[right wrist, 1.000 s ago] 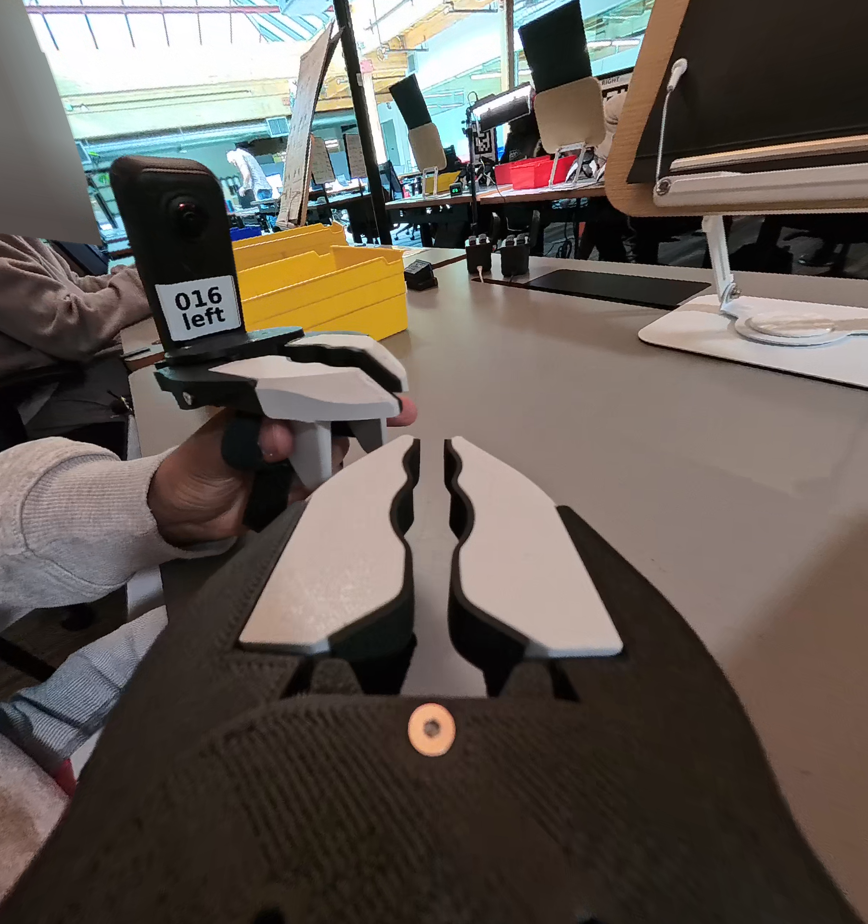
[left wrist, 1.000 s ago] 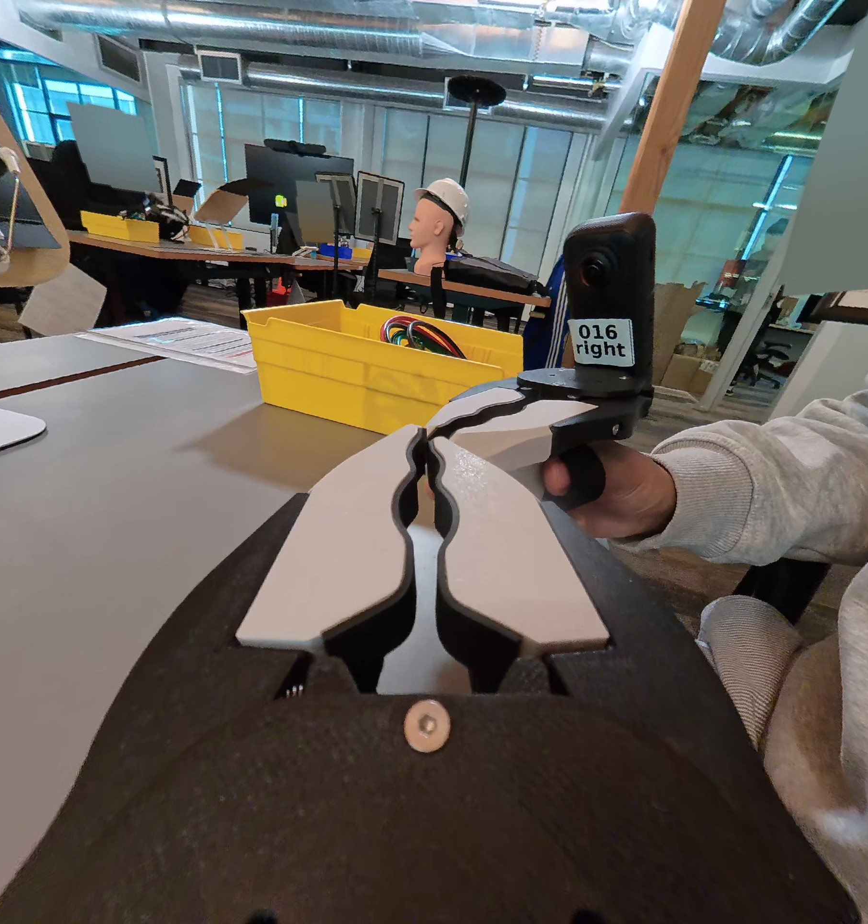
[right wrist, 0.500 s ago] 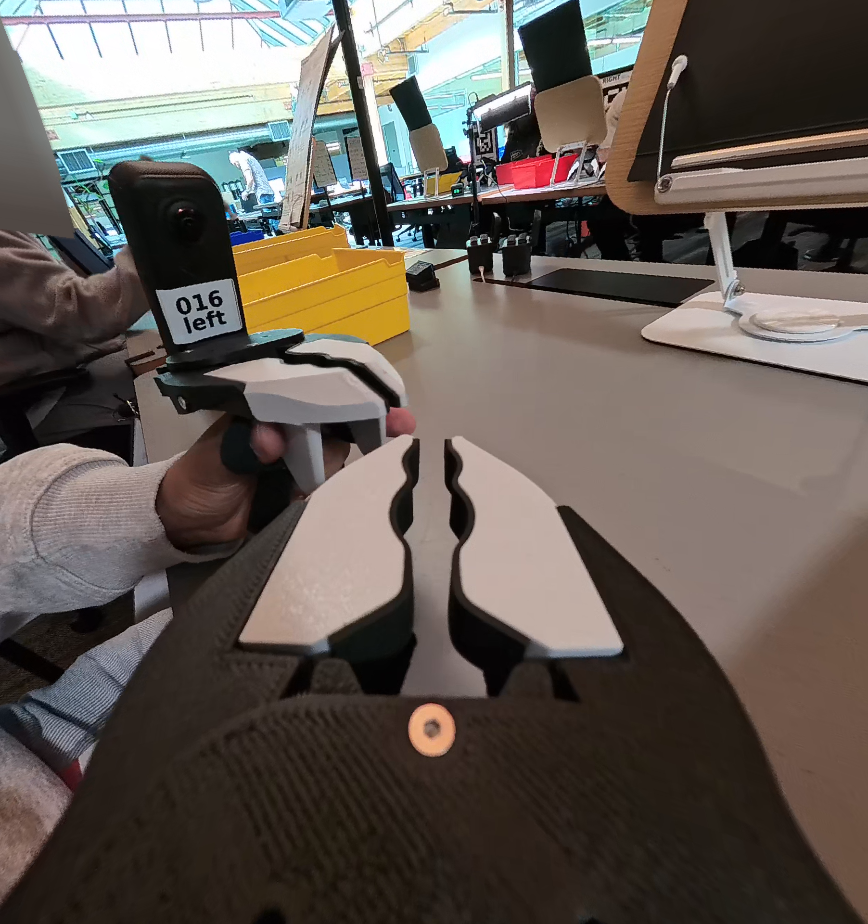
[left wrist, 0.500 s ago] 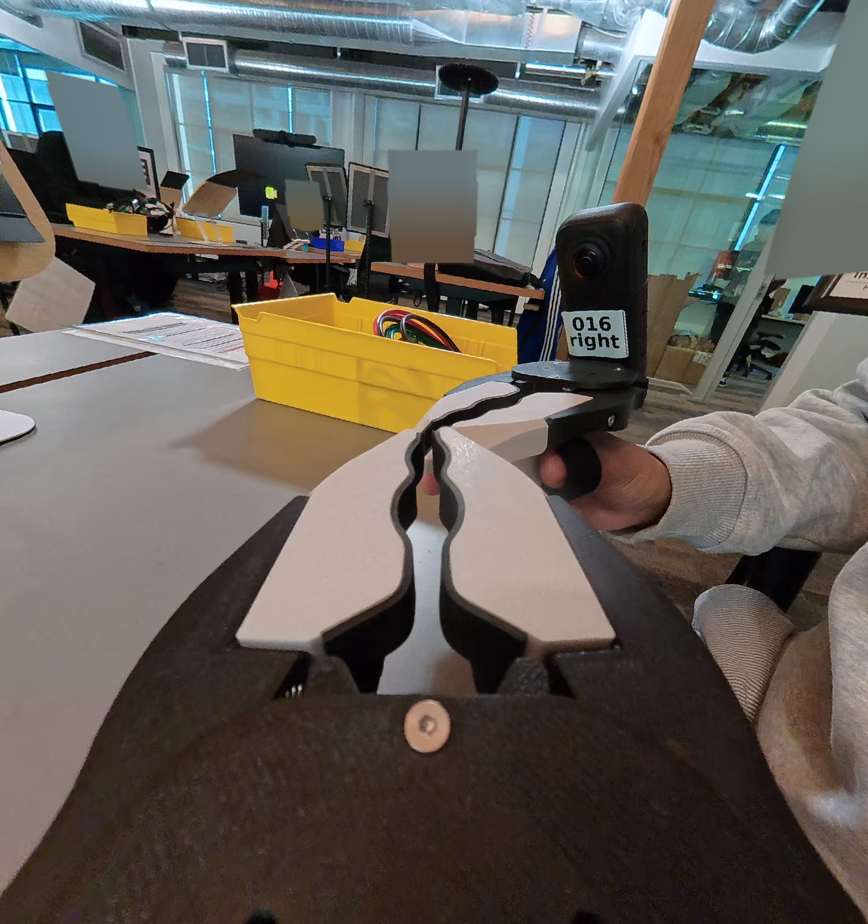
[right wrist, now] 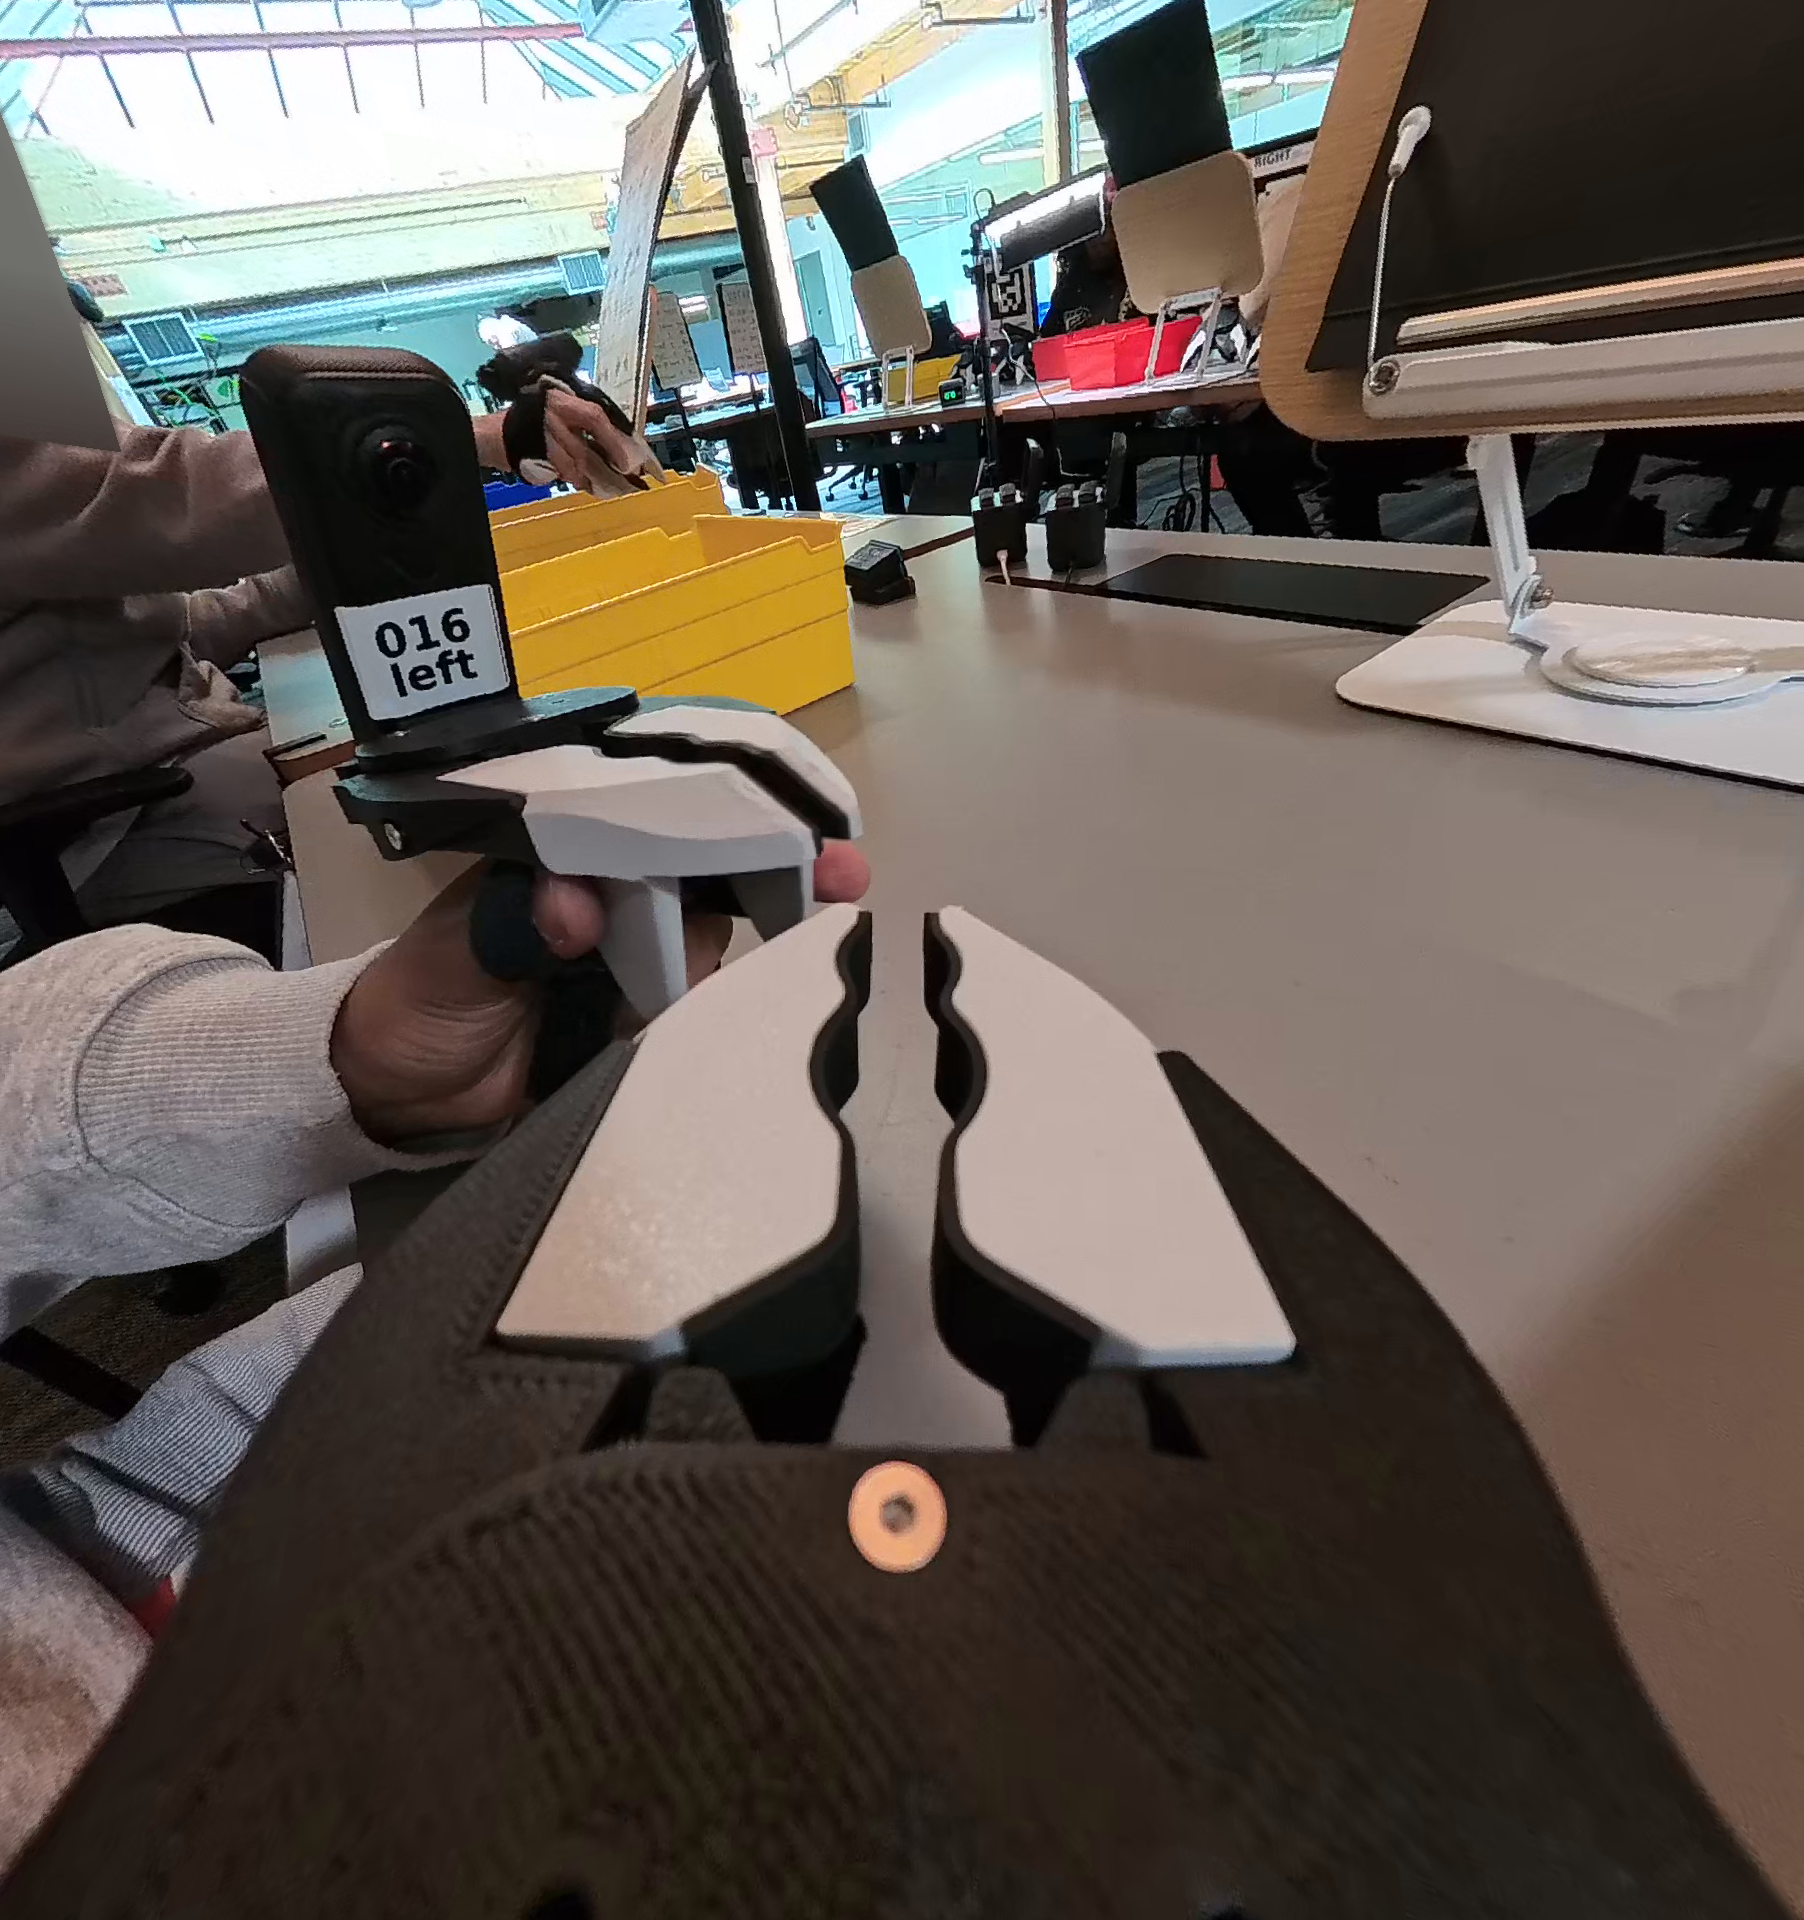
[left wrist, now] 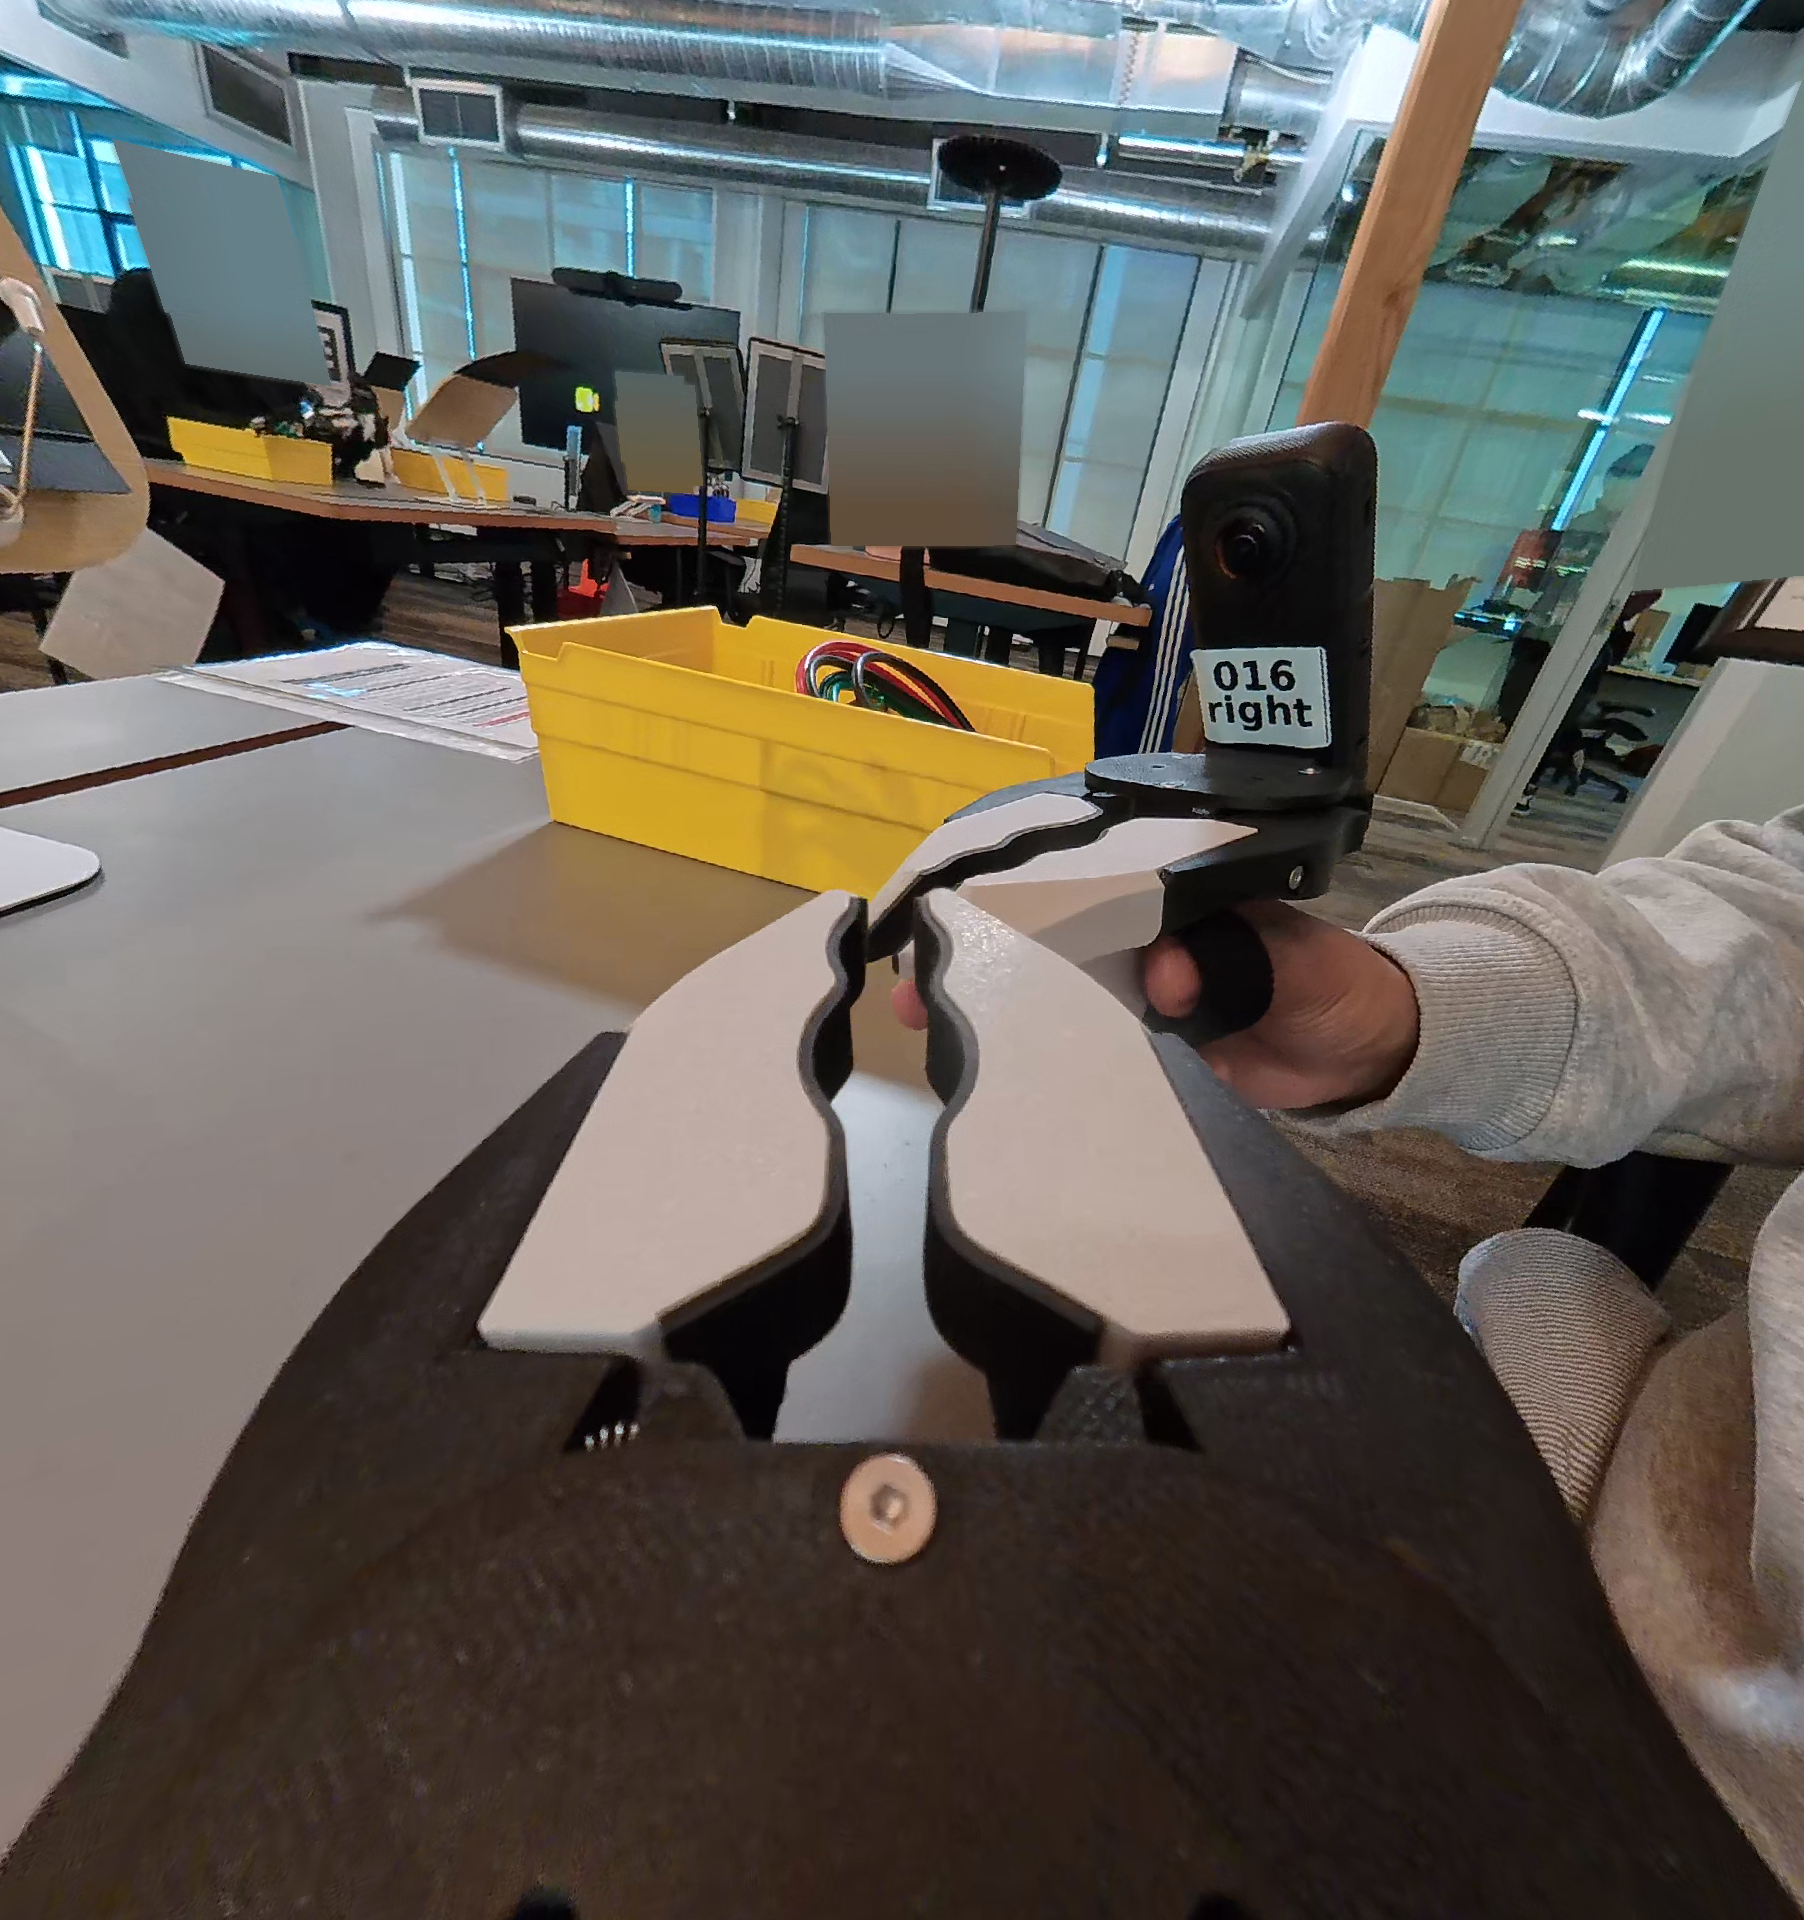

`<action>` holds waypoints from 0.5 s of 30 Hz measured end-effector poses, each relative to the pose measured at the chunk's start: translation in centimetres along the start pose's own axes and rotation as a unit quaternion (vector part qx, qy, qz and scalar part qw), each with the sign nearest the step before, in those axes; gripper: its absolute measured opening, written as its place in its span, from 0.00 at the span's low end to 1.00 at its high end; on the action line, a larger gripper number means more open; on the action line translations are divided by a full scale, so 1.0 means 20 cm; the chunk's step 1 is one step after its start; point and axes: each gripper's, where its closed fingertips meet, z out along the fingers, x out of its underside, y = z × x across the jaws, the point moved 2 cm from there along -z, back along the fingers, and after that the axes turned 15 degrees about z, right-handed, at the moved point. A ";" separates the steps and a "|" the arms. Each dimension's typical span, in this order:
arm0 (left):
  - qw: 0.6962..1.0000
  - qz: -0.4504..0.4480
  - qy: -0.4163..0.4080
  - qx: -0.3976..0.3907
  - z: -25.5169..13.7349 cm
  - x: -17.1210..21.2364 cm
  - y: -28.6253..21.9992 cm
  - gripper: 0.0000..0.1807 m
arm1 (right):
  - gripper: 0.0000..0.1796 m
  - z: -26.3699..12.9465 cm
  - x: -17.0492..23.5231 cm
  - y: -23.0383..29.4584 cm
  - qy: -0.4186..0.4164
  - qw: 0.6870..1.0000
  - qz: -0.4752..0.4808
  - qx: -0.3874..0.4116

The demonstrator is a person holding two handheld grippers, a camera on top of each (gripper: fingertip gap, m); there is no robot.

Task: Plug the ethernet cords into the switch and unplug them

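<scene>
My left gripper [left wrist: 890, 906] is held low over the grey table [left wrist: 254, 1039], jaws nearly together with a narrow gap and nothing between them. My right gripper [right wrist: 896, 914] stands the same way, empty. The two face each other near the table's front edge. The right gripper also shows in the left wrist view [left wrist: 939, 862], and the left gripper in the right wrist view [right wrist: 825, 800], each held in a hand with a grey sleeve. Coiled coloured cords [left wrist: 877, 681] lie in a yellow bin [left wrist: 732, 769]. No switch is in view.
More yellow bins [right wrist: 669, 623] stand at the table's far left, with another person's arm [right wrist: 98, 540] beside them. A white monitor-stand base [right wrist: 1604, 686], a black mat [right wrist: 1293, 587], small black devices [right wrist: 1002, 530] and a printed sheet [left wrist: 389, 686] are on the table.
My left gripper's jaws have parted a little from almost touching. Both grippers have shifted slightly. In the background, a hand now reaches over the far yellow bins.
</scene>
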 end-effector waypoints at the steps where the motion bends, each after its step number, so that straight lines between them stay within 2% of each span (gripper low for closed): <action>1: 1.000 0.000 0.001 -0.001 0.00 0.00 0.00 0.06 | 0.05 0.00 0.00 0.00 0.000 1.000 0.000 0.000; 15: 1.000 0.001 0.023 -0.016 0.03 0.03 0.01 0.31 | 0.05 0.00 0.00 0.00 0.001 1.000 0.002 0.000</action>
